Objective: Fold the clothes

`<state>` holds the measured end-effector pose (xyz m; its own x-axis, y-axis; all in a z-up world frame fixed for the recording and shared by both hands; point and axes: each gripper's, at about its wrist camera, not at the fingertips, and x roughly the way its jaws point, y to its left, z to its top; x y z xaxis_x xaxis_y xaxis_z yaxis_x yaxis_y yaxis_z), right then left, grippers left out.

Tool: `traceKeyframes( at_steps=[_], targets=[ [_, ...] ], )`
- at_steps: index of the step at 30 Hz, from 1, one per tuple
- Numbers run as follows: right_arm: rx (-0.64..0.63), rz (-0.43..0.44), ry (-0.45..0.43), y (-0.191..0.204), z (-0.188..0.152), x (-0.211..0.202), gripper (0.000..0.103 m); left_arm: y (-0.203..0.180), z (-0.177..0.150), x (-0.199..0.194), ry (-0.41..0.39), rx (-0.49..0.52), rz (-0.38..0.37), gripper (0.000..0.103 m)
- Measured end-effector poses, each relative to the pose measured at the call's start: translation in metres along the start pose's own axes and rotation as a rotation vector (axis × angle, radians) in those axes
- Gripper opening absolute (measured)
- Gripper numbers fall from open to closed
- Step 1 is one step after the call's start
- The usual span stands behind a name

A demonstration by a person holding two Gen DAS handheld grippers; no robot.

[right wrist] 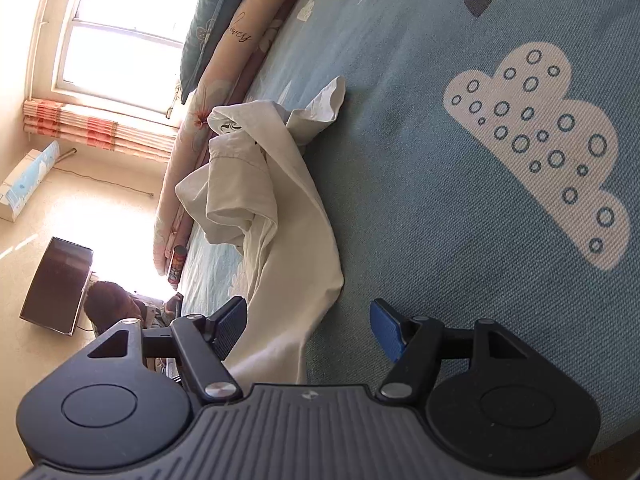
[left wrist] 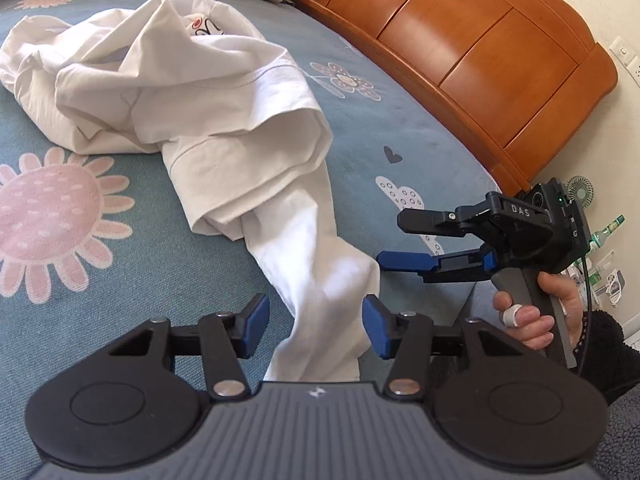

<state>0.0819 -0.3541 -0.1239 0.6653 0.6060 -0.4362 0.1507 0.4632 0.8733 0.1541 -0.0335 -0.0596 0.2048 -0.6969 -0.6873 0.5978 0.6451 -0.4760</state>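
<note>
Close to us, our left tool [left wrist: 316, 326] is spread, with a strip of the white shirt [left wrist: 168, 92] lying between its blue pads [left wrist: 256, 322]. The pads do not squeeze the cloth, so it is not held. We think the strip hangs over the near edge of the bed [left wrist: 400, 128], so it is easy to reach. Its low end is cut off by the tool.

Just to the right, our right tool [left wrist: 394, 242] is spread too and holds nothing. A hand [left wrist: 532, 320] holds its grip. It waits beside the strip, maybe to pinch it.

Farther back, most of the shirt sits in a crumpled heap on the blue bed. It is not folded yet. Some print shows on it, but we cannot read it. Behind is the wood headboard [left wrist: 460, 48].
</note>
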Motion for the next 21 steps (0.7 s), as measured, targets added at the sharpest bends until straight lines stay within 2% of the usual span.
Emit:
traceKeyframes(
  at_steps=[2, 3, 4, 5, 10, 13, 14, 15, 17, 19, 21],
  targets=[
    [-0.015, -0.004, 0.009, 0.003, -0.002, 0.002, 0.072, 0.004, -0.001, 0.007, 0.011, -0.034, -0.023, 0.047],
    [-0.023, -0.006, 0.013, 0.004, -0.003, 0.002, 0.072, 0.004, -0.001, 0.009, 0.004, -0.053, -0.051, 0.038],
    [-0.026, -0.006, 0.016, 0.005, -0.004, 0.003, 0.072, 0.004, -0.002, 0.011, -0.003, -0.073, -0.080, 0.015],
    [-0.026, -0.005, 0.019, 0.005, -0.005, 0.003, 0.072, 0.003, -0.001, 0.011, -0.014, -0.095, -0.108, 0.007],
    [0.024, 0.066, 0.065, -0.001, -0.011, 0.010, 0.072, -0.002, 0.003, 0.005, -0.104, -0.204, -0.247, 0.007],
    [0.062, 0.161, 0.086, -0.003, -0.014, 0.017, 0.072, -0.005, 0.004, 0.003, -0.131, -0.239, -0.299, 0.007],
    [0.068, 0.206, 0.092, -0.002, -0.014, 0.019, 0.069, -0.006, 0.004, 0.004, -0.127, -0.234, -0.298, 0.007],
    [0.056, 0.235, 0.094, 0.001, -0.014, 0.021, 0.063, -0.007, 0.005, 0.004, -0.123, -0.229, -0.297, 0.007],
    [-0.007, 0.249, 0.089, 0.012, -0.010, 0.021, 0.023, -0.009, 0.005, 0.005, -0.110, -0.215, -0.275, 0.012],
    [-0.114, 0.198, 0.062, 0.028, -0.004, 0.015, 0.007, -0.011, 0.005, 0.006, -0.093, -0.185, -0.252, 0.023],
    [-0.204, 0.152, 0.029, 0.044, 0.008, 0.005, 0.006, -0.015, 0.003, 0.006, -0.086, -0.138, -0.217, 0.030]
  ],
)
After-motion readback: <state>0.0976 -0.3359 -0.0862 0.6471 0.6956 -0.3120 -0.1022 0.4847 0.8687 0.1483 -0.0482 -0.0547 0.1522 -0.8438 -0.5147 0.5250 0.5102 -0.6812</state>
